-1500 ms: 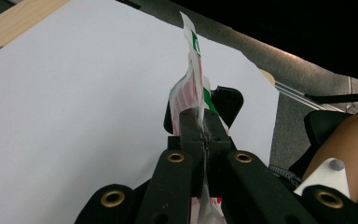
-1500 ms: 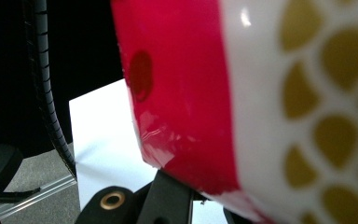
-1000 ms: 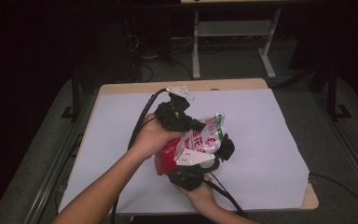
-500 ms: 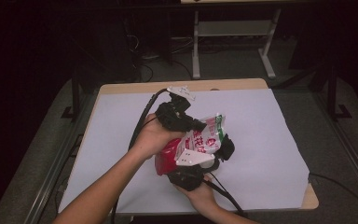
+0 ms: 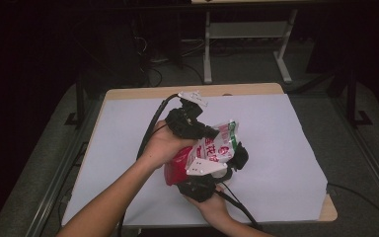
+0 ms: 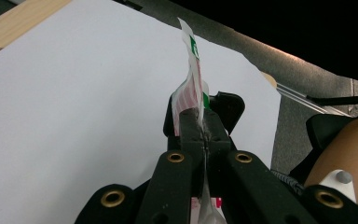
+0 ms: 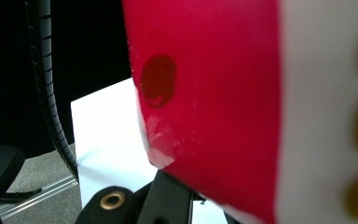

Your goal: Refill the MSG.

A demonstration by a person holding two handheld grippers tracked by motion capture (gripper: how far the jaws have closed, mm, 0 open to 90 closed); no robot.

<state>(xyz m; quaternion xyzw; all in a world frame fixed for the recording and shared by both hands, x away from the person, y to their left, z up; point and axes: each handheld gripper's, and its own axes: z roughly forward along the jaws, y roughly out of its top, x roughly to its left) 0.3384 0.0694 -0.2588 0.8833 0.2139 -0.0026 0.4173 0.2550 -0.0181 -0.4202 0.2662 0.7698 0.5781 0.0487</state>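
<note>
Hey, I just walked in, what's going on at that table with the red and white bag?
A person holds a claw tool in each hand above a white-covered table. Both claws are clamped on a red and white snack bag, lifted off the surface between them. The left claw pinches the bag's thin edge, jaws shut tight on it. The right claw grips the bag from the near side, with the red film right up against its camera. Both hands look steady, as if ready to pull the bag open.
</note>
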